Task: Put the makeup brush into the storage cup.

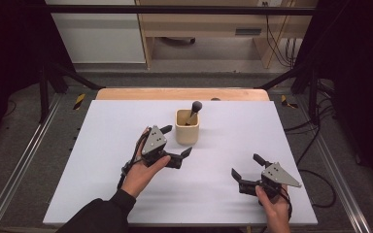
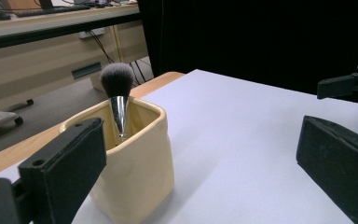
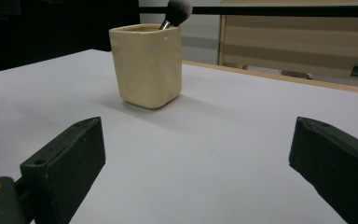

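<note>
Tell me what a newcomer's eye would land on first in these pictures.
First, the cream cup standing alone near the middle of the white table, with a makeup brush leaning in it, dark bristles up. Next, the two black grippers: the left gripper open just beside the cup, the right gripper open and farther off, near the front right.

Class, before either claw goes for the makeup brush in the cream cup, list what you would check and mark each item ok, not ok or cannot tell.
1. Left claw open: ok.
2. Right claw open and holding nothing: ok.
3. Cup upright on the table: ok.
4. Brush standing in the cup, head above the rim: ok.
5. Left claw close beside the cup, not gripping it: ok.
6. Cup steady enough when the brush is pulled: cannot tell.
</note>
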`<state>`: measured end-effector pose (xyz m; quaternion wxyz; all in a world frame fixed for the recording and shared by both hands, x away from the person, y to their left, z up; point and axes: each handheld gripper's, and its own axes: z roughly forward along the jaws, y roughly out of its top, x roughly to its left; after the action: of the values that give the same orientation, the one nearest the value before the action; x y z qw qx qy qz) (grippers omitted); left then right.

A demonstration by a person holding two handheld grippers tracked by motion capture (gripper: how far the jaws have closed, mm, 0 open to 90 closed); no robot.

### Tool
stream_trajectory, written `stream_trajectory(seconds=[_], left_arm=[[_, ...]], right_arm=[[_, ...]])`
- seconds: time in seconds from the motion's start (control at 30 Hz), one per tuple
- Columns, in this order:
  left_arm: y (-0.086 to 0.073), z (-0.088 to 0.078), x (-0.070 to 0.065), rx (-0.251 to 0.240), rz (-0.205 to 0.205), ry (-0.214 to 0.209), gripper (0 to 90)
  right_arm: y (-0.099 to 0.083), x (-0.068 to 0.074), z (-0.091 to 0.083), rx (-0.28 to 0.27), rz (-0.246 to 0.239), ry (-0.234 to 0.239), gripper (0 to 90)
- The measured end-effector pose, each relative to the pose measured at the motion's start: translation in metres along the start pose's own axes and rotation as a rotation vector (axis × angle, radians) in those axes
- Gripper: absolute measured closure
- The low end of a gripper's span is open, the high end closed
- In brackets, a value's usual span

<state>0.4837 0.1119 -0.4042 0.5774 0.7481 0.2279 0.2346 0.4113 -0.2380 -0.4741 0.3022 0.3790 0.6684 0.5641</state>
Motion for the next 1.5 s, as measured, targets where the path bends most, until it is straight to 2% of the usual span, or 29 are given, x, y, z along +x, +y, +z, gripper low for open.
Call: stream_trajectory(seconds=[1.0, 1.2, 1.5], left_arm=[[-0.018, -0.026, 0.008, -0.019, 0.003, 0.025, 1.3], [-0.022, -0.031, 0.010, -0.023, 0.017, 0.024, 1.4], [-0.028, -0.037, 0.012, -0.027, 0.007, 0.030, 1.5]], right_arm=[[0.000, 0.001, 0.000, 0.000, -0.001, 0.001, 3.8], [0.000, 0.001, 0.000, 0.001, -0.003, 0.000, 3.7], [-0.001, 0.001, 0.000, 0.002, -0.006, 0.001, 3.7]])
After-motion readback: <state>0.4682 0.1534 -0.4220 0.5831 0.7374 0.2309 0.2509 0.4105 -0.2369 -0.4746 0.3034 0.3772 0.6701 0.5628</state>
